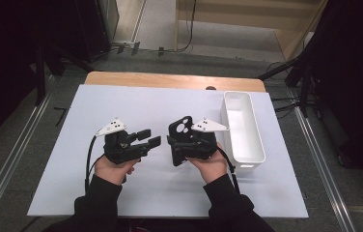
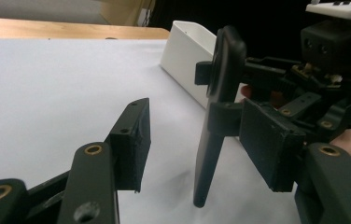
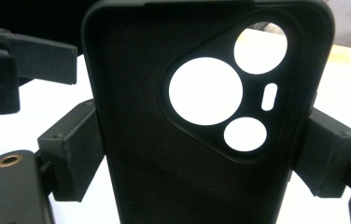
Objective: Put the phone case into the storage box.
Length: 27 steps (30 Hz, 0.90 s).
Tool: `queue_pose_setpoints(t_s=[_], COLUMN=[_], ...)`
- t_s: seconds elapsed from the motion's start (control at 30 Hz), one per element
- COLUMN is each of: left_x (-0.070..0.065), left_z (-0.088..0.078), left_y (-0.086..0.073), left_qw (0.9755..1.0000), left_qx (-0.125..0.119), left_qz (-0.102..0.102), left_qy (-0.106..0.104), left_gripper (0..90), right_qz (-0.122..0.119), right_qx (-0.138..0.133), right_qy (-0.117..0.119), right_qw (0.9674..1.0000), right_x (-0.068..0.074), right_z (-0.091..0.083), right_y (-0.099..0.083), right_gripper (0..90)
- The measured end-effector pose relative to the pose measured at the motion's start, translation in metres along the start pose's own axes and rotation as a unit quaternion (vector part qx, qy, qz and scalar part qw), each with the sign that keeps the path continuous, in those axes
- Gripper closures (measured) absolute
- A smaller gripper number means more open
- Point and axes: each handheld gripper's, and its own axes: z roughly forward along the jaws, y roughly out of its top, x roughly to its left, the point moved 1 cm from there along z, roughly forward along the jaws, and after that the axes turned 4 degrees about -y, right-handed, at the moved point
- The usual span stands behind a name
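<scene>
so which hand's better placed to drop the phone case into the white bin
Right, probably. The right tool is already shut on the case and sits beside the bin. The left tool is open, empty and farther away.

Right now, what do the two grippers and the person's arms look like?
Both are black, blocky handheld units. The left gripper and the right gripper each carry a white three-cornered top plate with small dark dots. Their jaws are flat black rectangular pads on linkages with brass-coloured pivot bushings. A black cable trails from each. The person wears black long sleeves.
</scene>
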Motion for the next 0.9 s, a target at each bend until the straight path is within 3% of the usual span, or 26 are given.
queue_pose_setpoints(t_s=[0.37,0.57,0.9], left_x=[0.008,0.010,0.018], left_z=[-0.002,-0.002,-0.006], left_y=[-0.010,-0.015,-0.025], left_qw=[0.9998,0.9993,0.9987], left_qx=[0.016,0.027,0.030], left_qz=[0.006,0.024,0.017], left_qy=[-0.007,-0.010,-0.037], left_gripper=[37.7,33.2,33.0], right_qz=[0.001,0.003,-0.003], right_qx=[-0.004,-0.005,-0.003], right_qy=[0.003,0.007,0.010], right_qw=[1.0000,1.0000,0.9999], right_x=[-0.003,-0.003,-0.004], right_z=[-0.005,-0.007,-0.010], right_y=[0.003,0.005,0.007], right_gripper=[12.3,12.3,12.3])
